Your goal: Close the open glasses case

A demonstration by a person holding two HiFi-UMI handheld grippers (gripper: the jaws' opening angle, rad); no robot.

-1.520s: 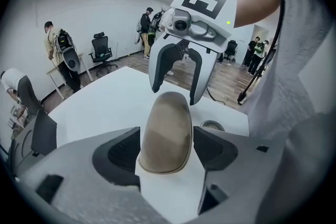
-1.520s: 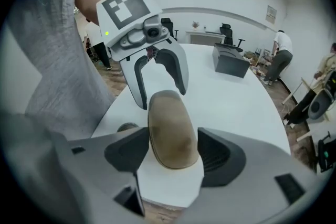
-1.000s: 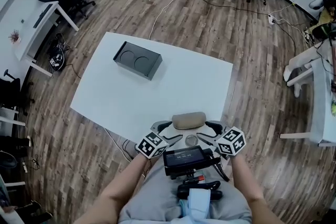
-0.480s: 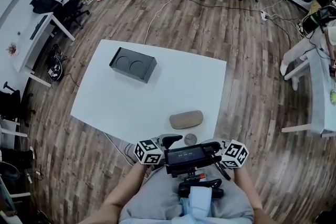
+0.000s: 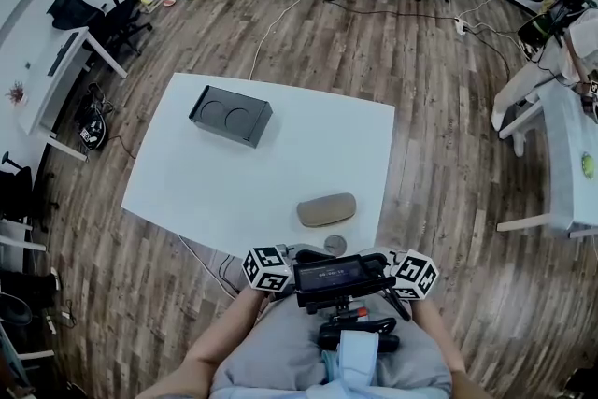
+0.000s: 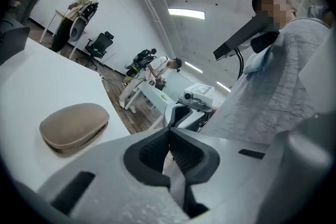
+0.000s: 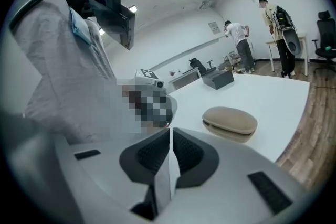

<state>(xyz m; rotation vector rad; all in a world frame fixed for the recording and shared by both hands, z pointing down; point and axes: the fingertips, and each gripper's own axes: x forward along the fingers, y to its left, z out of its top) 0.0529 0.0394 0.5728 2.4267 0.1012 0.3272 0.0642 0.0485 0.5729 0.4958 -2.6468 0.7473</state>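
"Both pairs of jaws: what's in them?"

"Nothing. My left gripper (image 6: 169,136) and my right gripper (image 7: 170,135) have each just been closing, and the pads meet on air, clenched with nothing between them."

"Where's the glasses case (image 5: 327,209)?"

"It's on the white table (image 5: 234,182), near the front edge on my side. The black box (image 5: 230,115) is well apart from it, toward the far side."

"Which way does it lie from you?"

"Ahead of both hands and between them. My grippers sit close to my body by the table's near edge, tips turned in toward each other. So the case lies off to the left of my left jaws and off to the right of my right jaws, touching neither."

"And its long axis?"

"Across me, left to right and a little slanted, with one end toward each hand. I can't call either hand nearer."

"Is it open?"

"The lid lies down on the base with only a thin seam showing, so I judge it closed. If it needs a firmer press, I'd swing either gripper forward over its top."
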